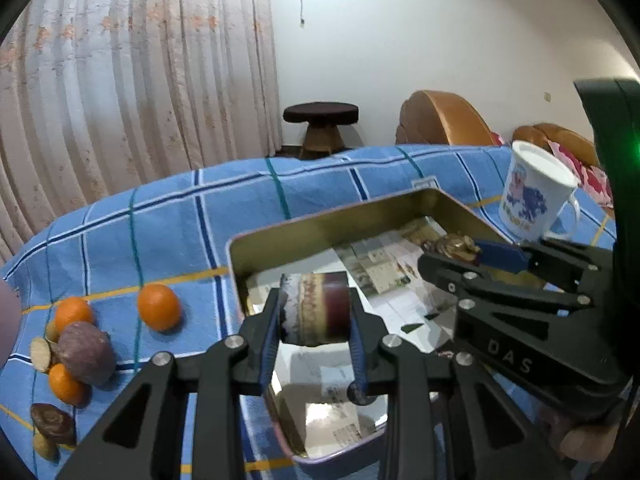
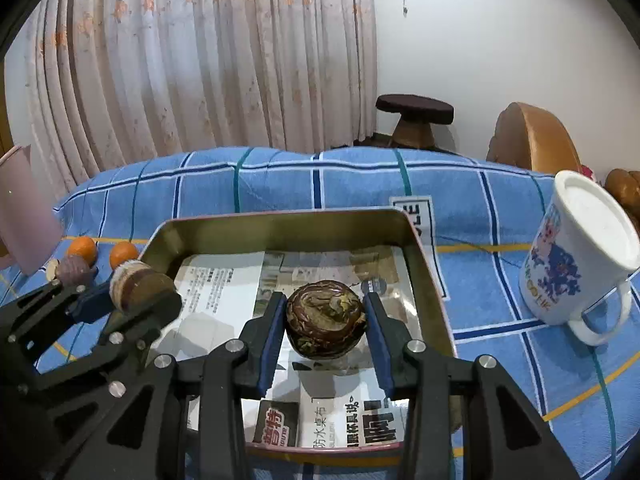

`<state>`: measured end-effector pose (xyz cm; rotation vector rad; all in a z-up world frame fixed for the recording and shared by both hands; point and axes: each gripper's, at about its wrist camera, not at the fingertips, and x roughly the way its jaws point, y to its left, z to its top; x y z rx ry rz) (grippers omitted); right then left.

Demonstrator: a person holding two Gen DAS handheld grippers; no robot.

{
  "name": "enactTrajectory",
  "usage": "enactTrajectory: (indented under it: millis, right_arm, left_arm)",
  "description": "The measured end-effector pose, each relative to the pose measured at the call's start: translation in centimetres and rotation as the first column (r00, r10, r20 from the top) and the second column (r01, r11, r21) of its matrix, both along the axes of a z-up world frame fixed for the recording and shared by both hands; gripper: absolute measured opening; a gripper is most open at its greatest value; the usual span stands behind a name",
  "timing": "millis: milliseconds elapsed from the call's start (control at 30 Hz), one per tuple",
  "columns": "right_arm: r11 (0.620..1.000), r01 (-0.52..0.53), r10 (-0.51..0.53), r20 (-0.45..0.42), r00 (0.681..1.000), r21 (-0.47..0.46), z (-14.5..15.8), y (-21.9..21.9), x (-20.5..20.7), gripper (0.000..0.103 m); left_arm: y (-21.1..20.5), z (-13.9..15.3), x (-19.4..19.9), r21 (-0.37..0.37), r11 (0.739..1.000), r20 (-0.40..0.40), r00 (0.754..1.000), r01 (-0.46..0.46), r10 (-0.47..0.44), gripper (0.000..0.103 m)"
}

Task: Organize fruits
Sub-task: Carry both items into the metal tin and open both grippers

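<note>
A: Where's each cam sitting?

B: Both ride on the hand-held grippers, angled down and forward, close over the metal tray point(image 1: 316, 224) on the blue checked cloth point(image 1: 168, 220). The left one looks from the tray's left end, the right one from its near edge.

A: Any overlap?

B: Plenty: tray, white mug point(image 2: 580, 256), curtain point(image 2: 208, 60), stool point(image 1: 320, 114), and each sees the other gripper.

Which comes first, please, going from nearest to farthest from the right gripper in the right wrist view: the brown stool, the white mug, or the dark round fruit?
1. Dark round fruit, held between the jaws of the right gripper, over the tin tray.
2. White mug, to the right on the blue cloth.
3. Brown stool, far back by the wall.
</note>
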<state>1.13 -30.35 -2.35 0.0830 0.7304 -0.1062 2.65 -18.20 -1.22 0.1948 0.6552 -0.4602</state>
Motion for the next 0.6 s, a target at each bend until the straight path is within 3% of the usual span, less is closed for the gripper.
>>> enactTrajectory:
  millis: [267,433,533,600]
  right_arm:
    - [1.0,-0.018,0.019,-0.029,0.999,0.024,-1.1,0.5,0.5,0.042]
    - [0.998,-0.016,0.017,-0.013,1.0,0.058,-0.9,0.2,0.4,0.044]
    - [0.995,-0.016,0.016,0.001,1.0,0.097,-0.6,-0.2,0.3,0.044]
    - [0.993,-0.007,0.005,0.023,1.0,0.118,-0.2,-0.6,-0.1,0.045]
  left_arm:
    - [0.1,-0.3,0.3,0.004,1.0,-0.039,0.999,-0.003,0.003,0.033]
    - [0.5,0.2,-0.3,-0.003,0.999,0.007,0.999,-0.031,0.031,0.045]
    - [0.7,0.7,-0.9,0.013,0.998,0.048,0.997,-0.053,0.053,0.055]
    - [1.1,1.1,-1.0,0.022,0.995,0.081,0.992,-0.102,0.1,0.081]
